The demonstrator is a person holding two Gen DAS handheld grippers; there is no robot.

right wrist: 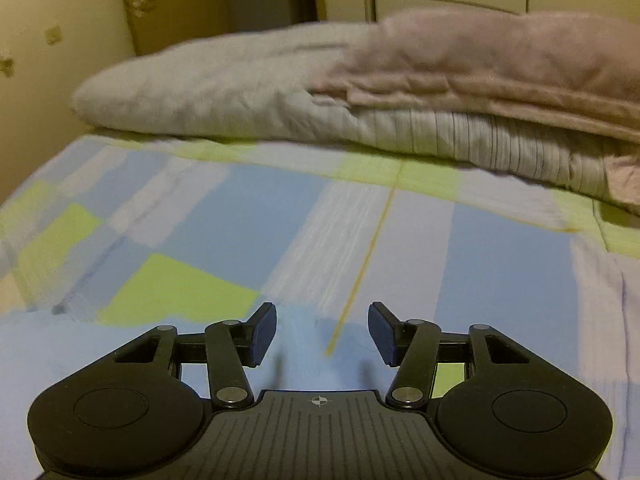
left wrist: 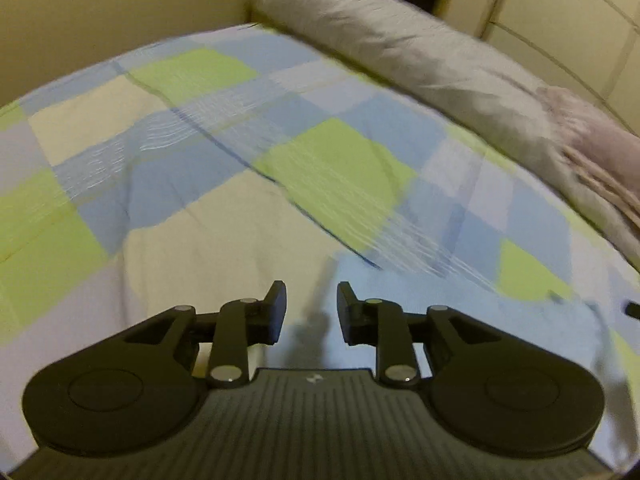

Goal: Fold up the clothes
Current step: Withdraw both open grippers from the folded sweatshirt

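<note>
Left gripper (left wrist: 312, 308) hangs above the bed with its jaws a little apart, and nothing is between them; under it lies a pale blue garment (left wrist: 400, 304), smooth and flat on the checked bedsheet (left wrist: 192, 76). It touches nothing that I can see. At the far right edge of the left wrist view a small dark piece shows, maybe a part of the other tool, but it is too small to tell. Right gripper (right wrist: 322, 330) is also free, its jaws standing wider apart than those of the left one, and nothing is held there; the same pale blue cloth lies below it and spreads toward the left of its view. Behind, along the far side of the bed, rests a grey duvet (right wrist: 208, 88) with a pinkish blanket (right wrist: 500, 52) on top of it. I judge that a fold is just laid down and both tools are free of it. What may go wrong from here: both pictures are blurred, so the hands seem to be in quick motion, and a fingertip that brushes the thin cloth could drag the folded edge open again. Also, at the next grasp, the jaws could pinch the bedsheet together with the garment, because both lie flat and close in colour.
</note>
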